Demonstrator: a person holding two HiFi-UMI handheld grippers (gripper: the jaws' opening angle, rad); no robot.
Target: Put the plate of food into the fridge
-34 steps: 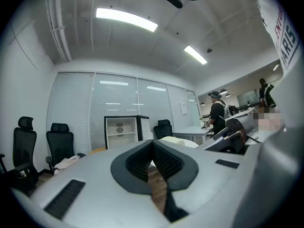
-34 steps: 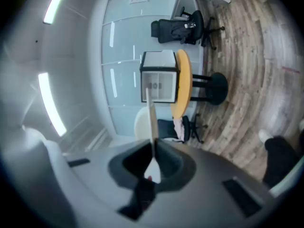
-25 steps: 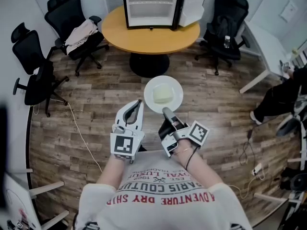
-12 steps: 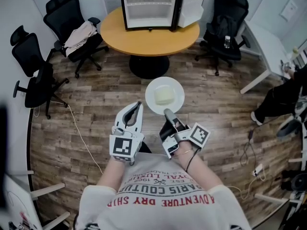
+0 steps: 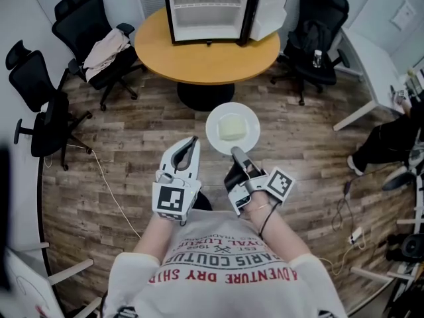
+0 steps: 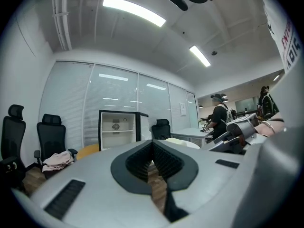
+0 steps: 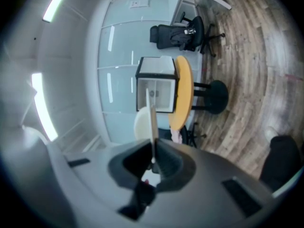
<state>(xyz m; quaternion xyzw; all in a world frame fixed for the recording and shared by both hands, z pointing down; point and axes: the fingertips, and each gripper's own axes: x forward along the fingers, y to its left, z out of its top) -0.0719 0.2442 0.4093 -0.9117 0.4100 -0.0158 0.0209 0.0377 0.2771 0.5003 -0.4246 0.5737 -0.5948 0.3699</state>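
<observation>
Fridge [image 5: 199,22], door open, sits on the round bench [image 5: 205,57] well ahead; the plate of food [image 5: 214,130] hangs over the floor [image 5: 126,144], rim clamped in the right gripper's [image 5: 234,153] fingers, the left gripper's [image 5: 192,142] fingers together and empty. Looks like the carry: next, keep it level toward a shelf [image 5: 207,6].

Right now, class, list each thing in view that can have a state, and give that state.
fridge: door open, standing on the round table.
plate: held above the floor, gripped at its rim, food on it.
right gripper: shut on the plate.
left gripper: shut, empty.
</observation>
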